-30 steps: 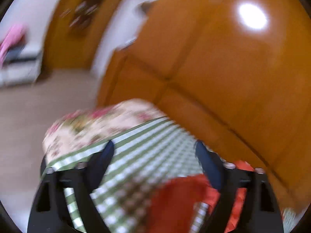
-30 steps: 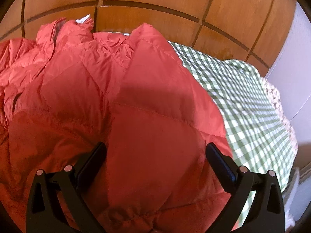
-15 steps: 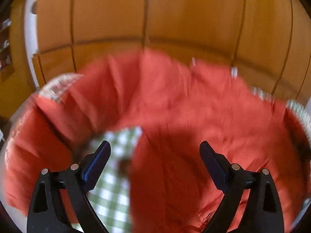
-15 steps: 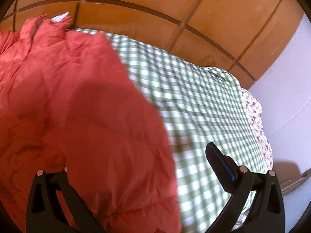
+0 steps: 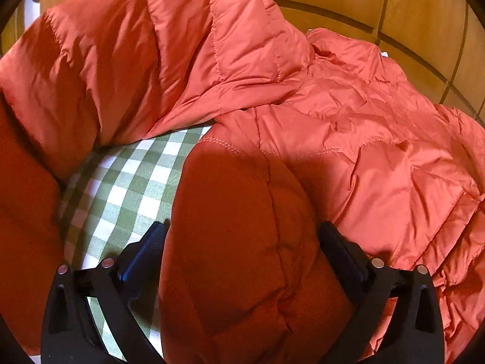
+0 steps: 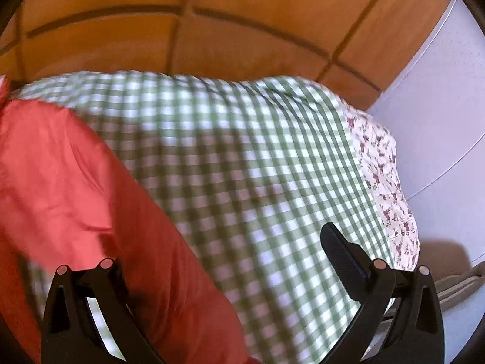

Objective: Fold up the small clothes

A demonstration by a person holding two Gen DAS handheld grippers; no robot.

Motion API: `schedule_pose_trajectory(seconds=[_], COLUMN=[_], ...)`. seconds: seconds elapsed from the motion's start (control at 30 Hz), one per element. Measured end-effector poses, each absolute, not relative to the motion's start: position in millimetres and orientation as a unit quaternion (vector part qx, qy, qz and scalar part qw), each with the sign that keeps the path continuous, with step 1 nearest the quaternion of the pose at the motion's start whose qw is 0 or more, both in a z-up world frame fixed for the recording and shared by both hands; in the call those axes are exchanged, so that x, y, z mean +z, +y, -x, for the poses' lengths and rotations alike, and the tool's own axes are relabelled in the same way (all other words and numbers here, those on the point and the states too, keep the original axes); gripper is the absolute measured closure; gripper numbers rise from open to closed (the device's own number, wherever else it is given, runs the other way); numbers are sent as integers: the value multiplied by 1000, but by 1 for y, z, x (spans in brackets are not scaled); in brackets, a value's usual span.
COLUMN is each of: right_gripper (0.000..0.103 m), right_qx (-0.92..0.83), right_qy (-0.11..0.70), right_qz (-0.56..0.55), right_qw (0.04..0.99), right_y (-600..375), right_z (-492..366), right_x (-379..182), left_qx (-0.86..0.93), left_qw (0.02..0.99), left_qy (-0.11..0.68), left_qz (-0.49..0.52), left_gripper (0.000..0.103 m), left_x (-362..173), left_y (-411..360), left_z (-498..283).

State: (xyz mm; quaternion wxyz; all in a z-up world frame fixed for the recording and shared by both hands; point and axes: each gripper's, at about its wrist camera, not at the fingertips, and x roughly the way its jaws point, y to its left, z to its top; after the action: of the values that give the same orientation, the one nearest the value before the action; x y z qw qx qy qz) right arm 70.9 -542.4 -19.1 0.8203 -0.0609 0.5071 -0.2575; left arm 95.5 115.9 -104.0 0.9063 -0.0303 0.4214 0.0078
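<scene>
Left wrist view: your left hand-held gripper [image 5: 242, 236] is opening wide around a puffy fold of the orange quilted jacket [image 5: 333, 115], which sprawls over the green checked cloth [image 5: 130, 182] (slippery shell); close shallow and it may slide out

Right wrist view: your right hand-held gripper [image 6: 224, 261] stands apart, empty, the jacket [image 6: 75, 197] edge bunched by its left finger, so it could snag

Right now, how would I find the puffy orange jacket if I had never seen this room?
Look for the bed with the green-and-white checked cover against the orange wooden wall panels. The jacket lies spread across one side of that cover. It is the only plain orange, shiny, quilted thing there; everything else is checked or flowered.
</scene>
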Motion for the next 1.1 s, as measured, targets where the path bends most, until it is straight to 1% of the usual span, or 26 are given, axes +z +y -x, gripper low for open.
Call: schedule_pose_trajectory(seconds=[0.17,0.23,0.27,0.4,0.5,0.57,0.6,0.63,0.67,0.7,0.77,0.83,0.93,0.97,1.0,1.03,1.1], right_gripper=[2,2,2,2,2,2,2,2,2,2,2,2,3,11,15,21,24], right_qx=[-244,-234,-227,-237,-267,-347,-371,-366,-342,-315,-281,-231,-102,-61,-30,-10,39], right_qy=[506,502,497,448,413,355,324,282,255,252,302,336,395,418,436,446,466], right_qz=[56,37,6,-120,-127,-125,-168,-259,-319,-352,-301,-241,-238,-242,-237,-236,-253], right_qw=[825,832,838,853,861,859,854,848,846,845,860,881,881,874,868,863,847], right_y=[-561,-569,-578,-623,-633,-638,-650,-667,-672,-671,-640,-594,-512,-484,-457,-441,-406], right_z=[-85,-88,-88,-75,-65,-46,-31,-8,5,13,11,13,25,29,33,36,43], right_x=[-27,-25,-20,6,22,39,45,49,48,45,42,32,-7,-23,-37,-46,-70], left_qx=[6,5,5,4,3,3,3,3,3,3,4,10,29,32,31,31,32], left_qw=[908,908,908,908,908,908,908,908,908,908,908,908,914,919,922,927,929], left_qy=[418,418,417,417,417,417,417,417,417,417,417,417,405,394,385,373,368], left_qz=[34,35,35,34,34,34,34,34,34,35,38,33,16,10,8,9,21], left_gripper=[3,3,3,3,3,3,3,3,3,3,3,3,3,3,3,3,3], left_x=[-109,-109,-109,-111,-112,-112,-112,-112,-112,-112,-112,-110,-98,-92,-87,-80,-72], left_y=[117,118,119,118,118,118,117,118,118,119,120,119,116,116,118,122,134], left_z=[-101,-101,-100,-103,-104,-104,-104,-104,-104,-104,-104,-103,-96,-90,-85,-76,-61])
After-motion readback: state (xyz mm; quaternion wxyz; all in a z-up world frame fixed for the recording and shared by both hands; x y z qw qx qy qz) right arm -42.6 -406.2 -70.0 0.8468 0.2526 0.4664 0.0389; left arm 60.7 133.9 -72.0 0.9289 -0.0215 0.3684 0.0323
